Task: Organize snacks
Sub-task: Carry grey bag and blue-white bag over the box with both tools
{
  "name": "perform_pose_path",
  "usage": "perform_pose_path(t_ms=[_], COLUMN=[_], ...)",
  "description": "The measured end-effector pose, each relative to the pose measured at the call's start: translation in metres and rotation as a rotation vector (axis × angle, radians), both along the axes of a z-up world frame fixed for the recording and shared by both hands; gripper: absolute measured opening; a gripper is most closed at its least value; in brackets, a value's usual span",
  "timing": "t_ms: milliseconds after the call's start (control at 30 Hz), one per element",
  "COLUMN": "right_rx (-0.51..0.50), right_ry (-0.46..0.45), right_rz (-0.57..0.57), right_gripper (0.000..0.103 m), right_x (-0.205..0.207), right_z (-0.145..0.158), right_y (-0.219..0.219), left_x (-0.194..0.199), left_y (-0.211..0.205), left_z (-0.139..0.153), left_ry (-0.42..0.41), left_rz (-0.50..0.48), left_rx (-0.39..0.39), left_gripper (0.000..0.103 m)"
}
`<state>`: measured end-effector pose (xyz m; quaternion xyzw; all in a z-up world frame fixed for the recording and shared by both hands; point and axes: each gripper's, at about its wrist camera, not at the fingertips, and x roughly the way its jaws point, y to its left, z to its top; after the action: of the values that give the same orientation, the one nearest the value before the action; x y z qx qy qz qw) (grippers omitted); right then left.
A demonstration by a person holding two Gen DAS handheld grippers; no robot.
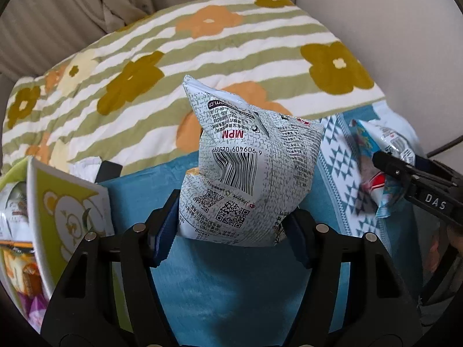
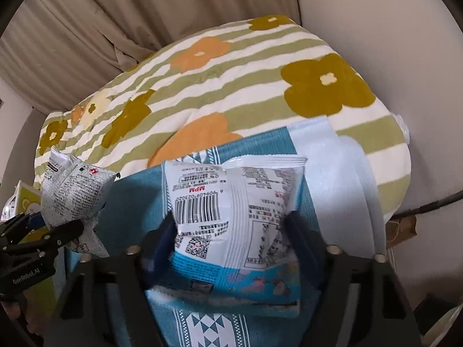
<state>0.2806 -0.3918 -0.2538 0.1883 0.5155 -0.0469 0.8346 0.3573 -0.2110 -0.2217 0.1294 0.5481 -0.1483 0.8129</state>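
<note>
Now each tool grips 1 packet: left tool (image 1: pixel 228 228) grey-printed packet (image 1: pixel 246 170), right tool (image 2: pixel 231 243) blue-edged packet (image 2: pixel 237 225).

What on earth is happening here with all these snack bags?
A person is sorting snacks with two handheld tools. The left tool grips a grey-patterned snack bag, lifted above the blue cloth. The right tool grips a white-and-blue snack bag. A green box holding other packets sits at the left.

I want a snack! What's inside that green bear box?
The bear box holds snack packets, showing at its open left side. The box wall hides how many there are and what lies deeper.
</note>
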Motion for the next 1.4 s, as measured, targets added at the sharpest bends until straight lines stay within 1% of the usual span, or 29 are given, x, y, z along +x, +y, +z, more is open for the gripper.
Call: perform_pose_path(t_ms=[67, 200, 400, 500, 633, 800, 900, 1067, 1233, 1400], right_rx=[-0.001, -0.008, -0.007, -0.011, -0.016, -0.004, 0.010, 0.027, 0.034, 0.033], right_ry=[-0.009, -0.046, -0.120, -0.161, -0.224, -0.300, -0.333, -0.365, -0.379, -0.366], right_rz=[0.007, 0.022, 0.070, 0.116, 0.186, 0.268, 0.301, 0.351, 0.382, 0.395], right_gripper=[0.061, 0.060, 0.059, 0.059, 0.059, 0.059, 0.059, 0.059, 0.059, 0.059], right_x=[-0.002, -0.008, -0.014, -0.016, -0.020, -0.028, -0.033, -0.040, -0.048, -0.055], right_z=[0.006, 0.025, 0.065, 0.090, 0.126, 0.164, 0.178, 0.192, 0.198, 0.194], right_y=[0.000, 0.003, 0.020, 0.039, 0.075, 0.135, 0.172, 0.233, 0.284, 0.323], left_x=[-0.004, -0.012, -0.029, -0.040, -0.055, -0.076, -0.089, -0.109, -0.125, -0.139], left_y=[0.003, 0.011, 0.038, 0.063, 0.102, 0.162, 0.204, 0.270, 0.323, 0.356], left_z=[0.010, 0.037, 0.094, 0.125, 0.157, 0.183, 0.191, 0.191, 0.175, 0.150], left_ry=[-0.013, -0.055, -0.142, -0.187, -0.244, -0.286, -0.301, -0.292, -0.251, -0.185], left_rz=[0.011, 0.033, 0.089, 0.129, 0.168, 0.207, 0.236, 0.289, 0.322, 0.329], left_rx=[-0.022, -0.059, -0.128, -0.173, -0.194, -0.197, -0.192, -0.173, -0.158, -0.153], left_gripper=[0.062, 0.062, 0.062, 0.062, 0.062, 0.062, 0.062, 0.062, 0.062, 0.063])
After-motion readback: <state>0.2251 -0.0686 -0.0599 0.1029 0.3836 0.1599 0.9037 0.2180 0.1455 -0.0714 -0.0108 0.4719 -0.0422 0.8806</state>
